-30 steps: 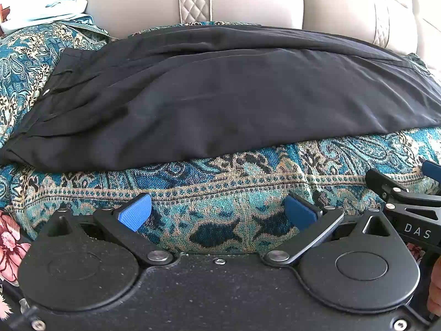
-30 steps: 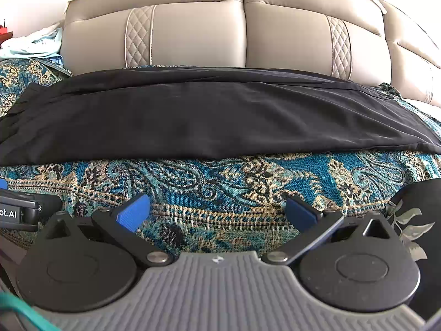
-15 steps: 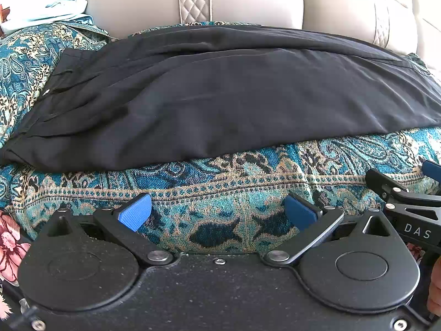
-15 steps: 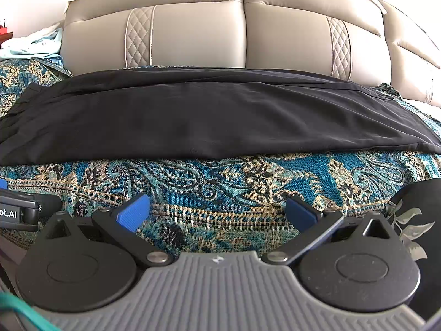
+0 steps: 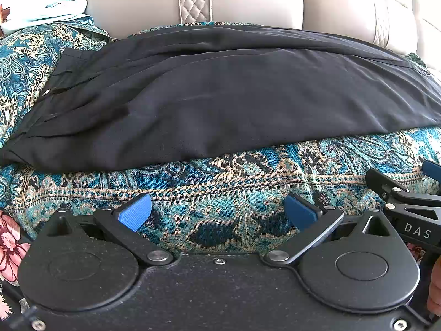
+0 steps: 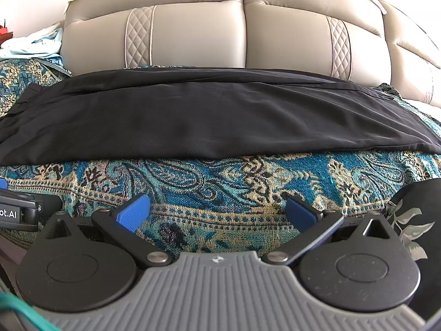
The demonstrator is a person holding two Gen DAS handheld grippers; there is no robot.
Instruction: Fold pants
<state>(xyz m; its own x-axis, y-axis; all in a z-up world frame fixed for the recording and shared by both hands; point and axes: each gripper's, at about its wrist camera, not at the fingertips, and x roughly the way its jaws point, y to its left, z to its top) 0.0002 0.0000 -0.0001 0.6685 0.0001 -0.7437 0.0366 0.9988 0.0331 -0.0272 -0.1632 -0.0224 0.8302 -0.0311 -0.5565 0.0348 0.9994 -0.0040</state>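
Black pants (image 5: 220,96) lie lengthwise across a sofa seat covered by a teal paisley throw (image 5: 220,182), waistband end at the left, legs stacked and running right. The same pants (image 6: 206,121) span the right wrist view. My left gripper (image 5: 217,213) is open, held low in front of the pants' near edge, nothing between its blue pads. My right gripper (image 6: 217,212) is open too, also short of the near edge and empty. Each gripper shows at the other view's side edge: the right gripper (image 5: 408,201) and the left gripper (image 6: 19,209).
Beige leather sofa backrest (image 6: 242,35) rises right behind the pants. Light blue cloth (image 5: 55,8) lies at the far left on the sofa. A dark floral fabric (image 6: 413,220) sits at the right edge, a pink floral one (image 5: 11,245) at the left.
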